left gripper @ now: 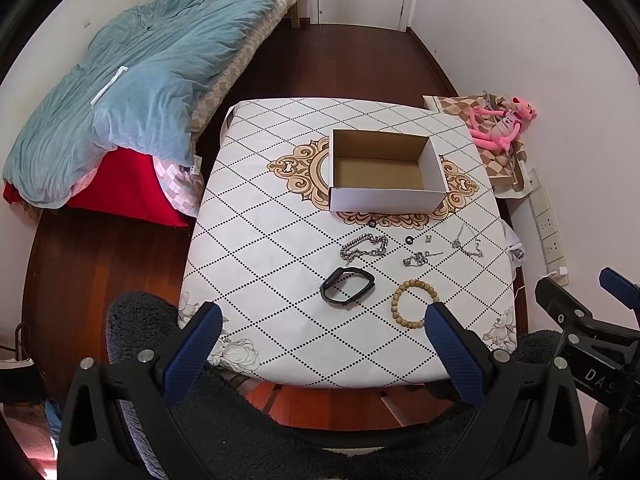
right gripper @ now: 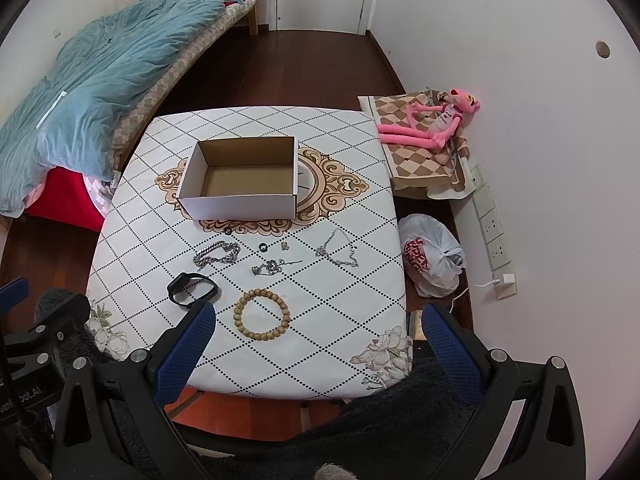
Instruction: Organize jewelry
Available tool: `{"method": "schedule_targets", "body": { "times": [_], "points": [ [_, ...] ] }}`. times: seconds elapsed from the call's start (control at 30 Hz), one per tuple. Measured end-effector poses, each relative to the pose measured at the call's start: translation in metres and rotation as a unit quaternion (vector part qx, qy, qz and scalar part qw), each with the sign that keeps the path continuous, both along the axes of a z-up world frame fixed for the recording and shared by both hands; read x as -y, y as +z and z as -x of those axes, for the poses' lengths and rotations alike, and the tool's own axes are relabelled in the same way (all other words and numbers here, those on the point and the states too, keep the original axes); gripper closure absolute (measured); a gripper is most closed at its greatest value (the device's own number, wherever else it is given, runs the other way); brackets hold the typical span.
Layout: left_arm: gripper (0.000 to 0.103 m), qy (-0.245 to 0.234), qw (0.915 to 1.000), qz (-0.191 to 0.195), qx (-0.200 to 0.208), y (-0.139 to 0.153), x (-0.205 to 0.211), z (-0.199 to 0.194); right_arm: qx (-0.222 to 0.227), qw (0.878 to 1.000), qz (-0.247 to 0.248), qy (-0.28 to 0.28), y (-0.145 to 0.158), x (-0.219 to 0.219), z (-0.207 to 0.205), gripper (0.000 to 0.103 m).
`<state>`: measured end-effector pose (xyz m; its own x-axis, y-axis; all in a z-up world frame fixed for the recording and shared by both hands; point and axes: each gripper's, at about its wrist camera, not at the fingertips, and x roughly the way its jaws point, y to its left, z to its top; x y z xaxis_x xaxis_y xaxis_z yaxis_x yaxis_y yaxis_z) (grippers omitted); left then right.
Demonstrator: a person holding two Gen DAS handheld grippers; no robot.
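Observation:
An empty white cardboard box [left gripper: 387,197] [right gripper: 240,204] stands in the middle of the table [left gripper: 280,240] [right gripper: 340,320]. In front of it lie a black wristband [left gripper: 347,285] [right gripper: 193,286], a wooden bead bracelet [left gripper: 416,303] [right gripper: 262,315], a thick silver chain [left gripper: 364,247] [right gripper: 217,255], a tangled silver chain [left gripper: 418,258] [right gripper: 272,267], a thin necklace [left gripper: 466,242] [right gripper: 337,252] and small black rings [left gripper: 409,239] [right gripper: 263,247]. My left gripper [left gripper: 322,322] and right gripper [right gripper: 318,322] are open, empty, above the table's near edge.
A bed with a blue quilt [left gripper: 140,80] [right gripper: 100,72] is at the left. A pink plush toy [left gripper: 500,124] [right gripper: 432,124] lies on a checked cloth at the right wall. A white plastic bag [right gripper: 434,256] and wall sockets [right gripper: 494,232] are right of the table.

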<state>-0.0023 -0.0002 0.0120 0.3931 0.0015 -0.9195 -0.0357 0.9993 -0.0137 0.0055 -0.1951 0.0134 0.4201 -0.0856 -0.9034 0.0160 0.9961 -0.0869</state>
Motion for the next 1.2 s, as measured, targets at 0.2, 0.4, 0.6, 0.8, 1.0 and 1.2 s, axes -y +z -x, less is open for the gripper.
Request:
{"method": "schedule_targets", "body": {
  "times": [0.2,0.4,0.6,0.8,1.0,1.2],
  "points": [
    [0.000,0.000,1.0000,0.003,-0.002,-0.0020,-0.0001,0.0003,0.000,1.000,0.001,0.000,0.0001,-0.0004,-0.0004,0.000],
    [0.000,0.000,1.0000,0.005,-0.003,-0.0034,-0.0007,0.0002,0.001,1.000,0.001,0.000,-0.0002,-0.0004,-0.0008,0.000],
    [0.000,-0.001,1.0000,0.006,-0.003,-0.0048,0.0006,0.0010,0.002,1.000,0.002,0.001,-0.0005,-0.0002,-0.0023,0.000],
    [0.000,-0.001,1.0000,0.006,-0.003,-0.0051,0.0001,0.0009,0.008,1.000,0.004,-0.002,-0.0001,0.0014,-0.0046,0.000],
    [0.000,0.000,1.0000,0.007,-0.002,-0.0064,0.0006,0.0003,0.008,1.000,0.003,-0.001,0.0003,-0.0001,-0.0032,0.000],
    [0.000,-0.001,1.0000,0.007,-0.001,-0.0064,0.0004,0.0003,0.009,1.000,0.002,-0.001,0.0005,0.0006,-0.0032,0.000]
  ]
}}
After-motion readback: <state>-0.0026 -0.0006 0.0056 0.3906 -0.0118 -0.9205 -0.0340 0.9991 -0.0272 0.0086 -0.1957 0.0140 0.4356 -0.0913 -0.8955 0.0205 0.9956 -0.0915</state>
